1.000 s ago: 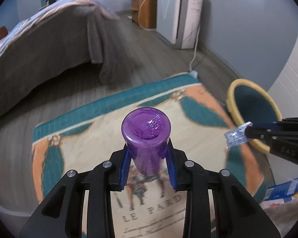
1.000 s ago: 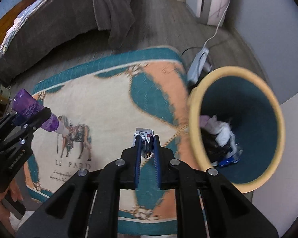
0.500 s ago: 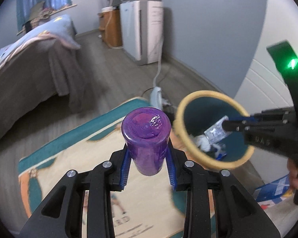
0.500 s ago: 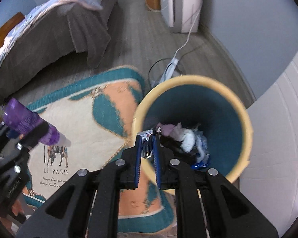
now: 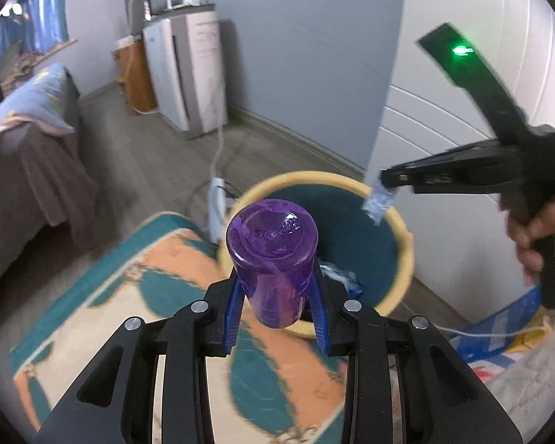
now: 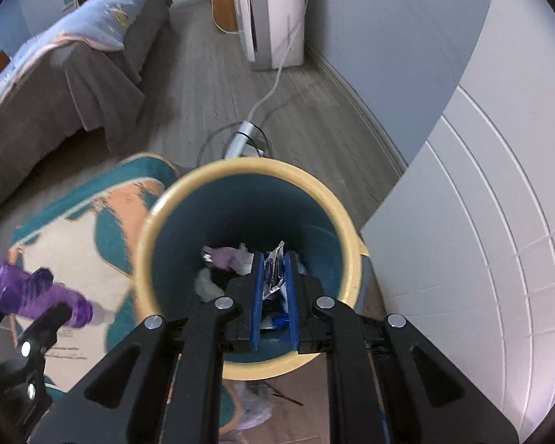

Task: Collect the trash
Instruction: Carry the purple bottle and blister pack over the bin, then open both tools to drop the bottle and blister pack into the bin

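My left gripper (image 5: 275,288) is shut on a purple plastic bottle (image 5: 272,259), held base-forward above the near rim of the trash bin (image 5: 399,229). The bin has a yellow rim and a teal inside and holds several pieces of trash. My right gripper (image 6: 273,266) is above the bin's opening (image 6: 166,199) with its jaws slightly apart around a small clear foil wrapper (image 6: 275,264); whether they still pinch it is unclear. In the left wrist view the wrapper (image 5: 379,201) hangs from the right gripper's tip over the far rim. The purple bottle also shows in the right wrist view (image 6: 37,292).
A patterned teal and peach rug (image 5: 137,296) lies left of the bin. A white power strip (image 6: 240,138) with cable lies behind the bin. A white cabinet (image 6: 481,222) stands to the right, a bed (image 6: 55,74) to the left, and a white appliance (image 5: 188,74) against the far wall.
Both grippers have moved right towards the bin. The right gripper with the wrapper is now over the opening and its jaws have parted slightly. The bottle is now at the near rim.
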Motion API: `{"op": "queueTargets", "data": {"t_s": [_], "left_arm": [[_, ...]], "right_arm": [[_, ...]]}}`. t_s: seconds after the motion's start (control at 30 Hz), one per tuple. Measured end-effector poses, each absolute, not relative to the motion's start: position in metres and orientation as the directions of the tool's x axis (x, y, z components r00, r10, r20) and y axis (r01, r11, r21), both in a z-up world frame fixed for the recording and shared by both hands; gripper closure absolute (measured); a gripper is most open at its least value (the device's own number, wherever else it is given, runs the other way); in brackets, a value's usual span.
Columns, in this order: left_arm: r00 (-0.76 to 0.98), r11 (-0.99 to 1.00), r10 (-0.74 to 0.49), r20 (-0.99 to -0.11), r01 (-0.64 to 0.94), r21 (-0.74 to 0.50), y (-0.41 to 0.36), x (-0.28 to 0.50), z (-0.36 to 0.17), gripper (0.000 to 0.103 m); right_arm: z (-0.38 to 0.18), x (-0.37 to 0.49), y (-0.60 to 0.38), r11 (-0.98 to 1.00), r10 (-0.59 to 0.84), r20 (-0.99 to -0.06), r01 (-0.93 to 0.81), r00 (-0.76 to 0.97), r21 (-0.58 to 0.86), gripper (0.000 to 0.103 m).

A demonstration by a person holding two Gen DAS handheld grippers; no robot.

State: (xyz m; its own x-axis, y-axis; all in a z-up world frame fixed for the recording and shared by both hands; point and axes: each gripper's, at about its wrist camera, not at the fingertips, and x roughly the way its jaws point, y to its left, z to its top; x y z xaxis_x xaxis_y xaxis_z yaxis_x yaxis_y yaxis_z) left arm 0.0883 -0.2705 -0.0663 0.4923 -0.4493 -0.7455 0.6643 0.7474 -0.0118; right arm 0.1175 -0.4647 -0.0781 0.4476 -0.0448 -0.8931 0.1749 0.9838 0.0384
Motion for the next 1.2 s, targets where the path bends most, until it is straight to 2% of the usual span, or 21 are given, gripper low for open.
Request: {"op": "queueTargets", "data": {"t_s": [0.37, 0.67, 0.73, 0.77, 0.8, 0.9, 0.97, 1.03, 1.07, 1.2], "left_arm": [[0.4, 0.699, -0.435, -0.807, 0.714, -0.023, -0.319, 0.075, -0.11, 0.069], [0.438, 0.731, -0.389, -0.81, 0.683, 0.018, -0.346, 0.12, -0.108, 0.069], [0.461, 0.748, -0.379, -0.802, 0.663, 0.028, -0.346, 0.128, -0.101, 0.058], [0.474, 0.759, -0.372, -0.799, 0.65, 0.032, -0.344, 0.132, -0.098, 0.046], [0.487, 0.769, -0.369, -0.792, 0.638, 0.034, -0.342, 0.135, -0.095, 0.04], [0.504, 0.774, -0.374, -0.778, 0.631, 0.037, -0.338, 0.136, -0.089, 0.031], [0.512, 0.776, -0.368, -0.776, 0.629, 0.047, -0.334, 0.135, -0.091, 0.025], [0.508, 0.776, -0.368, -0.779, 0.63, 0.045, -0.331, 0.134, -0.095, 0.021], [0.509, 0.778, -0.362, -0.781, 0.626, 0.047, -0.329, 0.133, -0.098, 0.015], [0.515, 0.777, -0.348, -0.783, 0.626, 0.066, -0.327, 0.128, -0.104, 0.011]], "right_arm": [[-0.123, 0.121, -0.489, 0.974, -0.054, -0.935, 0.223, 0.35, 0.028, 0.092], [-0.129, 0.12, -0.499, 0.966, -0.03, -0.933, 0.25, 0.358, 0.065, 0.092], [-0.127, 0.121, -0.499, 0.967, -0.026, -0.927, 0.244, 0.374, 0.071, 0.092], [-0.125, 0.122, -0.499, 0.967, -0.026, -0.921, 0.244, 0.388, 0.075, 0.092], [-0.122, 0.122, -0.499, 0.966, -0.023, -0.913, 0.245, 0.408, 0.085, 0.092], [-0.111, 0.124, -0.498, 0.965, -0.022, -0.884, 0.241, 0.467, 0.103, 0.091], [-0.106, 0.127, -0.496, 0.965, -0.022, -0.87, 0.236, 0.492, 0.11, 0.086], [-0.104, 0.127, -0.494, 0.964, -0.023, -0.864, 0.239, 0.504, 0.113, 0.055], [-0.103, 0.127, -0.493, 0.964, -0.027, -0.861, 0.242, 0.508, 0.112, 0.05], [-0.102, 0.127, -0.49, 0.967, -0.025, -0.859, 0.229, 0.512, 0.109, 0.041]]}}
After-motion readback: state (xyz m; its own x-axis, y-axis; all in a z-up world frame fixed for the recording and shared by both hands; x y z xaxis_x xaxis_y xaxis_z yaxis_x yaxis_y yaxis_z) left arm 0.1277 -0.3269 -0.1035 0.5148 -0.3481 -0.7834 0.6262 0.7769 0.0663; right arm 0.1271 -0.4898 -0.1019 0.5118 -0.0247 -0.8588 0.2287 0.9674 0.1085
